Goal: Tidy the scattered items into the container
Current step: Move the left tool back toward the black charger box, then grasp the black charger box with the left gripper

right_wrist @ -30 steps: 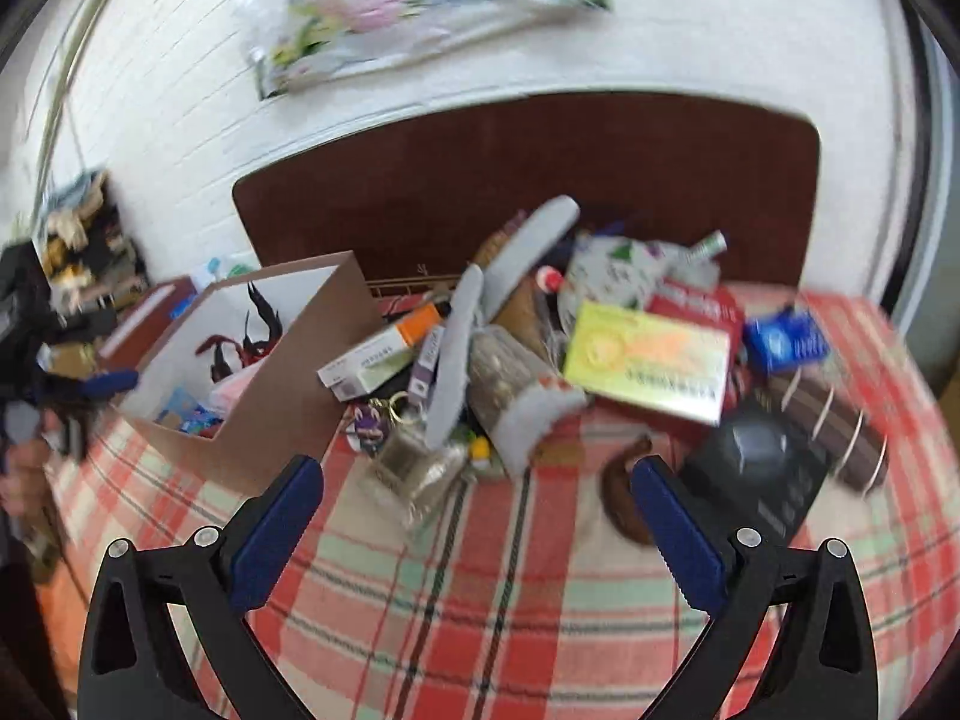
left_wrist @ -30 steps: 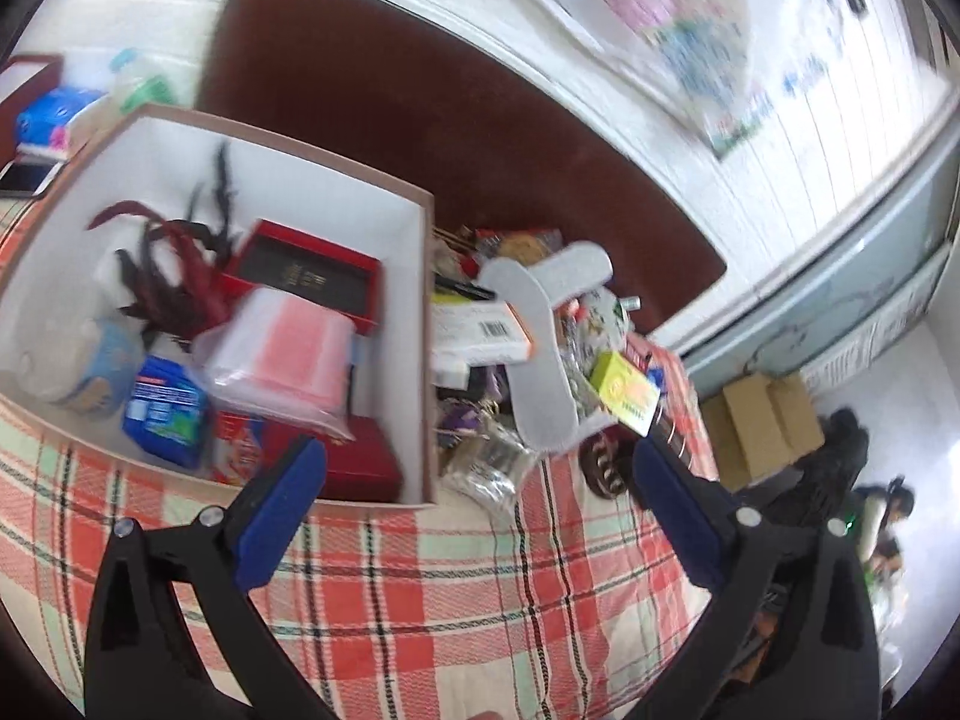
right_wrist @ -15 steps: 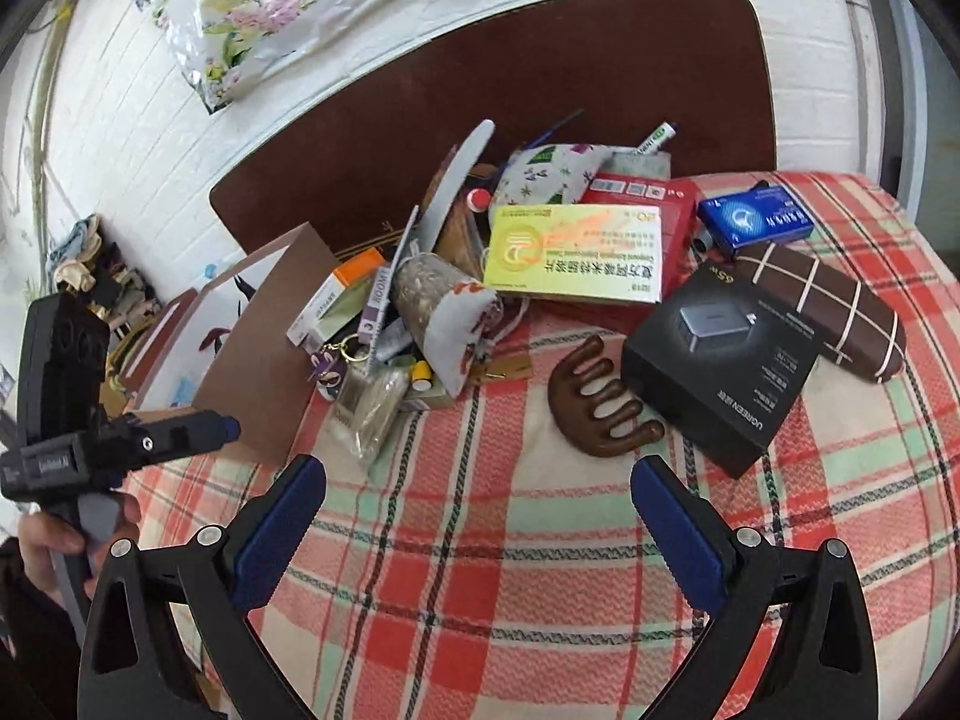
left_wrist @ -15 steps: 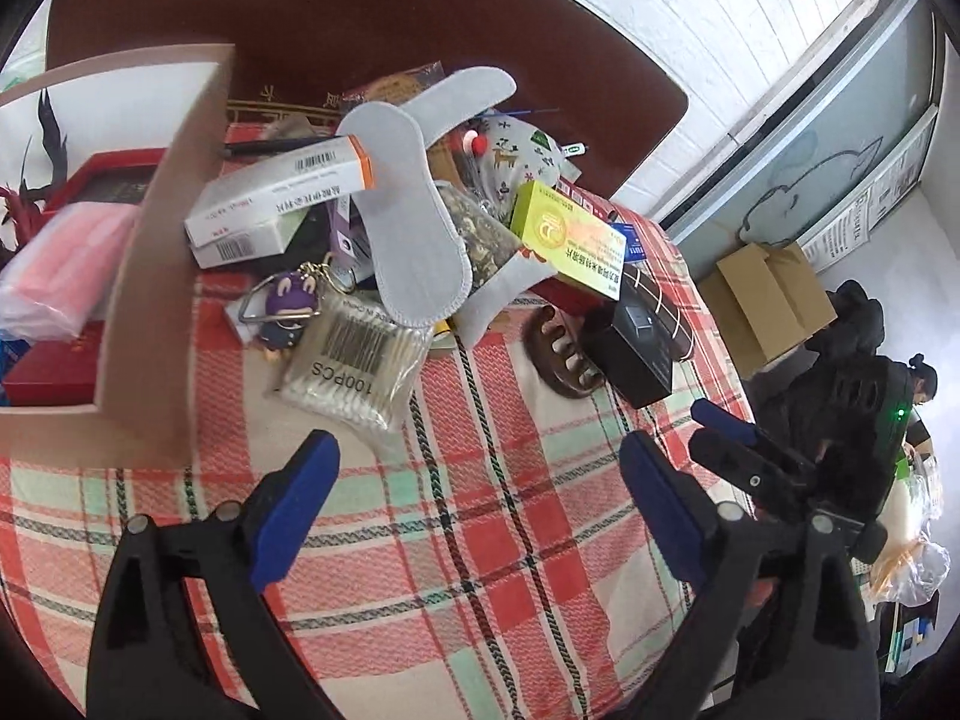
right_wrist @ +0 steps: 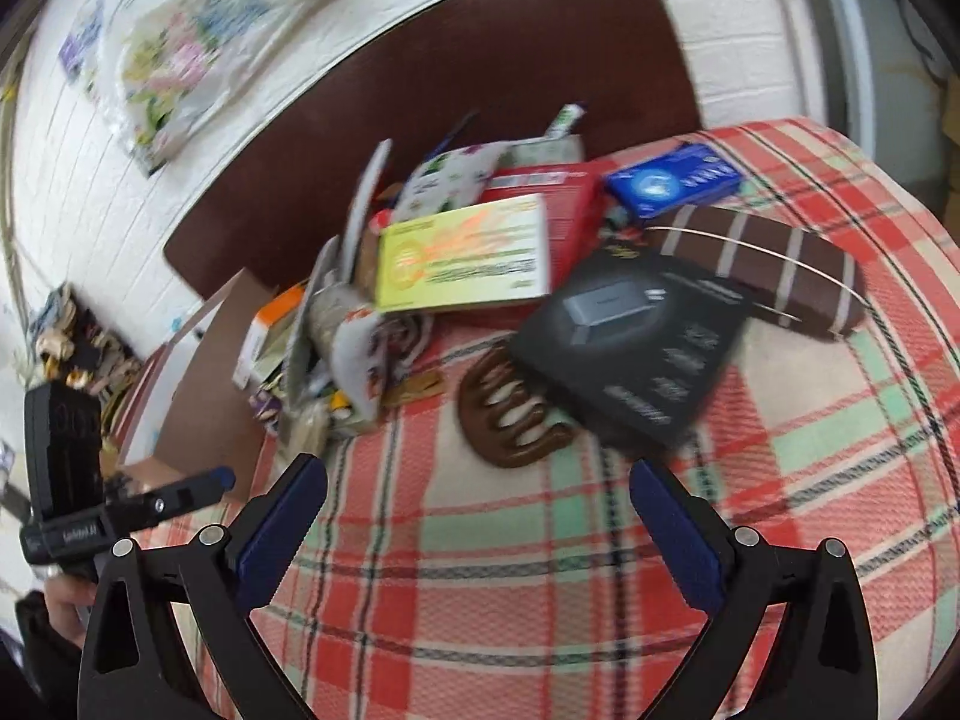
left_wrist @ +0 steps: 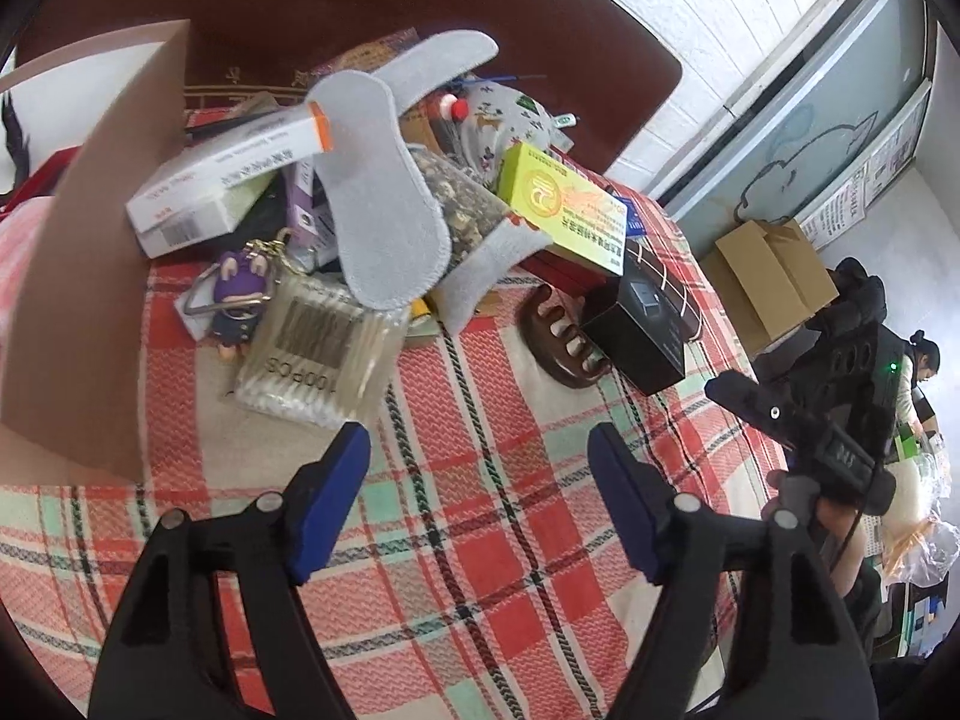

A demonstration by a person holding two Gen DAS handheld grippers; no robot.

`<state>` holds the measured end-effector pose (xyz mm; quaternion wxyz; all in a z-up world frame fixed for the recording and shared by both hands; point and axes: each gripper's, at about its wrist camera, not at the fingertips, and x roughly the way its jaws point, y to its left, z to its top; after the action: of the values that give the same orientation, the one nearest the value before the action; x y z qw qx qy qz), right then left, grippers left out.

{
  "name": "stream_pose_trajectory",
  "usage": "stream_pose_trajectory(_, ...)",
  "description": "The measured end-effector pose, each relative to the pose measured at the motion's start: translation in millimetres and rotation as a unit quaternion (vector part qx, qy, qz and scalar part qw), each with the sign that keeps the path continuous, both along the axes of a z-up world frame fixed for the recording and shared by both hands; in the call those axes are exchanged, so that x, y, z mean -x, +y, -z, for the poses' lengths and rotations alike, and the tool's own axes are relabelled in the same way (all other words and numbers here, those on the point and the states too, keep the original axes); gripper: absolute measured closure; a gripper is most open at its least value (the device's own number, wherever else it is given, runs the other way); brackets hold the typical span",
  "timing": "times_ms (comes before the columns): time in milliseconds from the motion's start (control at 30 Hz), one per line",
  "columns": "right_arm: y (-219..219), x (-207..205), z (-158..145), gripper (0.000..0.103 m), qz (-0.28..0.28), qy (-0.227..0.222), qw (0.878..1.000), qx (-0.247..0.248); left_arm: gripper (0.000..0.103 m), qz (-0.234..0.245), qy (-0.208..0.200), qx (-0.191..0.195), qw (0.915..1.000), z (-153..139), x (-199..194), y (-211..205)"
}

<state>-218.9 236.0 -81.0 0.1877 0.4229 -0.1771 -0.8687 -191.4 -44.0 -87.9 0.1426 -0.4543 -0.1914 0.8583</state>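
Note:
A pile of scattered items lies on the plaid cloth beside the cardboard box (left_wrist: 78, 312). My left gripper (left_wrist: 480, 462) is open and empty, just in front of a clear pack of cotton swabs (left_wrist: 318, 354). Behind it lie a grey insole (left_wrist: 384, 192), a white medicine box (left_wrist: 222, 186), a purple keychain figure (left_wrist: 237, 294) and a yellow-green box (left_wrist: 564, 210). My right gripper (right_wrist: 477, 498) is open and empty, close in front of a brown wooden comb (right_wrist: 510, 414) and a black box (right_wrist: 636, 336). A brown striped case (right_wrist: 762, 258) and a blue pack (right_wrist: 672, 180) lie farther back.
A dark brown headboard (right_wrist: 456, 72) stands against the white wall behind the pile. Cardboard cartons (left_wrist: 774, 282) stand on the floor to the right. The right gripper shows in the left wrist view (left_wrist: 780, 420), the left one in the right wrist view (right_wrist: 150, 504).
My left gripper swung from the box over to the pile, came close to the cotton swabs and its jaws narrowed. My right gripper moved closer to the comb and black box.

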Motion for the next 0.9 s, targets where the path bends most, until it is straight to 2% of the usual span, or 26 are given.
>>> stream_pose_trajectory(100,27,0,5,0.001,0.024,-0.011,1.0,0.011,0.029,0.023,0.0,-0.004,0.9997,3,10,19)
stream_pose_trajectory(333,67,14,27,0.001,0.041,-0.052,0.994,0.086,0.029,0.118,0.004,0.001,0.993,14,60,95)
stream_pose_trajectory(567,85,66,43,0.001,0.045,-0.103,0.982,0.149,0.029,0.189,-0.01,0.03,0.9815,31,110,159)
stream_pose_trajectory(767,81,107,72,0.001,0.031,-0.162,0.963,0.211,0.028,0.196,-0.03,0.04,0.9794,44,145,175)
stream_pose_trajectory(833,78,114,79,0.0,0.032,-0.174,0.962,0.21,0.027,0.193,-0.03,0.045,0.9797,46,151,178)
stream_pose_trajectory(900,77,117,78,0.0,0.033,-0.166,0.963,0.208,0.021,0.195,-0.036,0.048,0.979,48,156,181)
